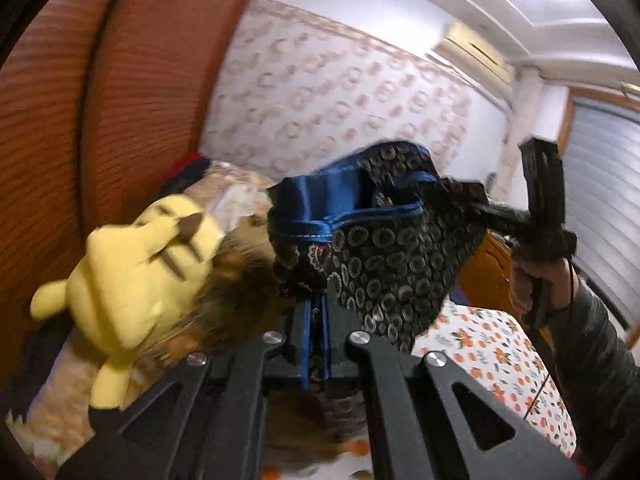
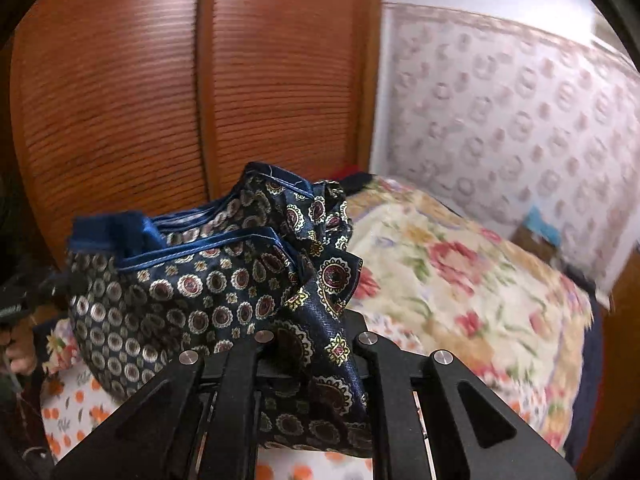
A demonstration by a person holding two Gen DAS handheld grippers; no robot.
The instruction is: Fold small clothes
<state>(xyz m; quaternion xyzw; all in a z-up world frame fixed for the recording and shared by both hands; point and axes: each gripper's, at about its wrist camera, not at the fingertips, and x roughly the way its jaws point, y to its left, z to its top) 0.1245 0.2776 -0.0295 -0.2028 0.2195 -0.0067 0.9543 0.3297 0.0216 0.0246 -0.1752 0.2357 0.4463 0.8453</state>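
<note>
Left gripper (image 1: 316, 312): I have it clamped on the blue-trimmed edge of the patterned garment (image 1: 384, 264), jaws nearly together.
Right gripper (image 2: 308, 344): pinched narrow on the opposite edge of the dark printed cloth.
Garment: hangs in the air between my two grippers, bunched, above the orange-flowered sheet (image 1: 496, 344).
Progress: by my reading, lifted only; no fold made, laying flat and folding remain.
Surroundings: yellow plush toy (image 1: 132, 264), wooden wardrobe (image 2: 120, 100).
</note>
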